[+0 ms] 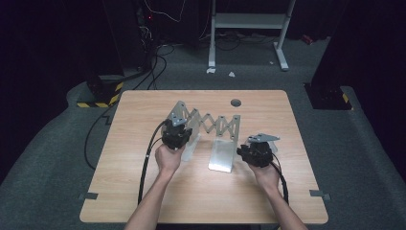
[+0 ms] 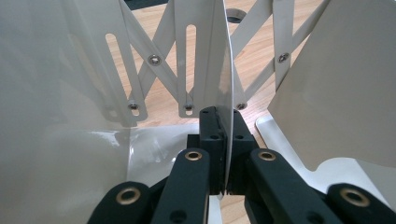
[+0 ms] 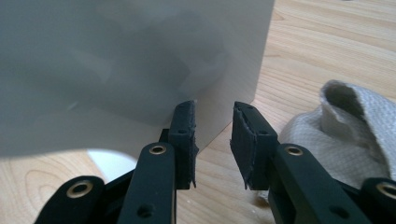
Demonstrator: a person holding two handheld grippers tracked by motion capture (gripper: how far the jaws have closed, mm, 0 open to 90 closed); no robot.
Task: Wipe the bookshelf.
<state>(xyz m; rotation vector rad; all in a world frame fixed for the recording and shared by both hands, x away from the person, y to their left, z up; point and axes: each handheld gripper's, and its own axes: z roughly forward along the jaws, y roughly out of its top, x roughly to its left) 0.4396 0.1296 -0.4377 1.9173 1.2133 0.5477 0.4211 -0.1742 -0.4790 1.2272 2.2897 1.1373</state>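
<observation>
On a light wooden table, seen from above, stands an expandable metal book rack: upright white plates joined along the back by a criss-cross scissor lattice. It sits near the middle of the table, its left part drawn close together and its right plates standing further apart.

The left gripper is clamped tight on the thin edge of one upright plate at the rack's left end; in the left gripper view the plate runs straight down between the two closed black pads, with the slotted lattice bars behind it.

The right gripper rests at the rack's right end, held low over the table. Its jaws stand partly open with a clear gap, and nothing is between them. The corner of the rightmost plate is just in front of the left pad; contact is hard to judge. A crumpled white cloth lies on the table beside this gripper.

As a judgement, the rack looks half opened or half closed: one end is gripped, the other not yet held, so most of the sliding remains.

The rack's bays hold nothing; no books or papers stand between the plates.
</observation>
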